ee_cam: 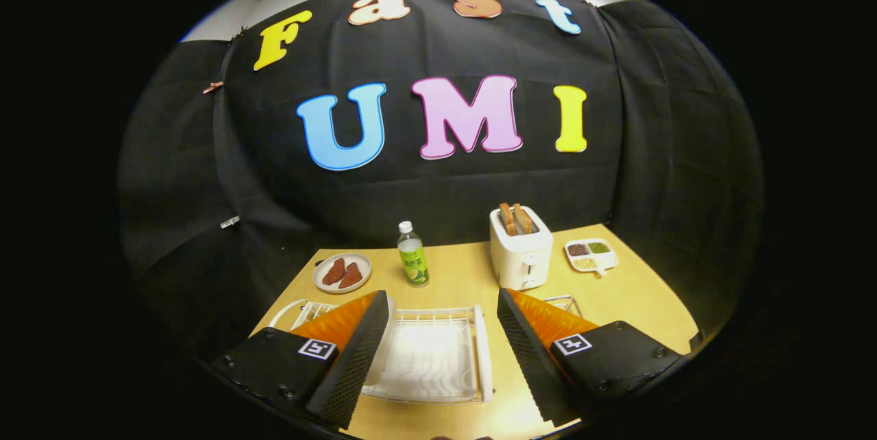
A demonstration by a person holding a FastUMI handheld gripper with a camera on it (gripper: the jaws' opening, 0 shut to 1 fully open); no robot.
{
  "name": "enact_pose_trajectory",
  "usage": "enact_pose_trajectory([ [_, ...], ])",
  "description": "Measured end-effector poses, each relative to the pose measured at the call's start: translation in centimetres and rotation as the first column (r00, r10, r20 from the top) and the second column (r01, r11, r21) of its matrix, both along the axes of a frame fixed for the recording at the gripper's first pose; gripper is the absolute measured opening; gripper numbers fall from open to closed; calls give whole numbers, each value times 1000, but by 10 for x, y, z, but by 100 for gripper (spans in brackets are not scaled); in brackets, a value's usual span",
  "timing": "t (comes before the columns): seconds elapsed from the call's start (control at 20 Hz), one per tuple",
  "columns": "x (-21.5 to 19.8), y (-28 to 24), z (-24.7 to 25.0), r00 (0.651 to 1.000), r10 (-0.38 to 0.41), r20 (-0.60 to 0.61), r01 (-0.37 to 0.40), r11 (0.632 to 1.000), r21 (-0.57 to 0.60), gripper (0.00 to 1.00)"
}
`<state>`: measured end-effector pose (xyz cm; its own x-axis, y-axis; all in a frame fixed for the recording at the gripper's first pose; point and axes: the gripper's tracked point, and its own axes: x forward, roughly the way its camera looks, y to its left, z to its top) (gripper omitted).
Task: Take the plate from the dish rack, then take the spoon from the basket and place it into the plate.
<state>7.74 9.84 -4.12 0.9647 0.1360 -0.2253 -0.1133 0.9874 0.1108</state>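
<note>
Plate (384, 344) stands on edge in the white dish rack (438, 358), just inside the left finger of the hand-held gripper (438, 358), its face running along the fingers. Fingers spread wide, holding nothing; rack lies between and just ahead of them. Wire basket (565, 303) peeks beyond the right finger; spoon not discernible. Further on the counter (466, 275): bottle (412, 255) with unreadable green label, toaster (521, 248), meat dish (342, 273), divided tray (590, 255).

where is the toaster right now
In the gripper view, the toaster stands on the table beyond the open hand-held gripper, between the bottle and the divided snack dish.
</note>
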Motion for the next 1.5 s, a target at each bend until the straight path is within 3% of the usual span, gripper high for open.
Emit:
enact_pose_trajectory([
  [0.3,27,58,-48,978,81,-190,-85,996,-13,99],
  [0.45,39,73,-69,960,80,-269,-78,997,19,96],
  [0.6,53,76,-82,948,56,-312,-42,998,52,82],
  [0.7,55,72,-99,931,29,-365,-15,999,39,79],
  [0.8,52,75,-117,906,30,-423,-14,999,40,70],
  [0.9,45,87,-134,883,61,-465,-28,997,77,69],
  [0.95,43,89,-138,874,64,-482,-28,996,80,64],
  [1.0,42,93,-147,868,67,-493,-32,996,80,51],
  [1.05,44,96,-148,869,78,-488,-43,996,83,46],
  [1.25,46,95,-140,871,55,-488,-47,998,29,41],
  [1.4,55,85,-126,902,-7,-433,-9,999,-36,32],
  [1.5,53,84,-120,907,-13,-421,-15,998,-64,31],
])
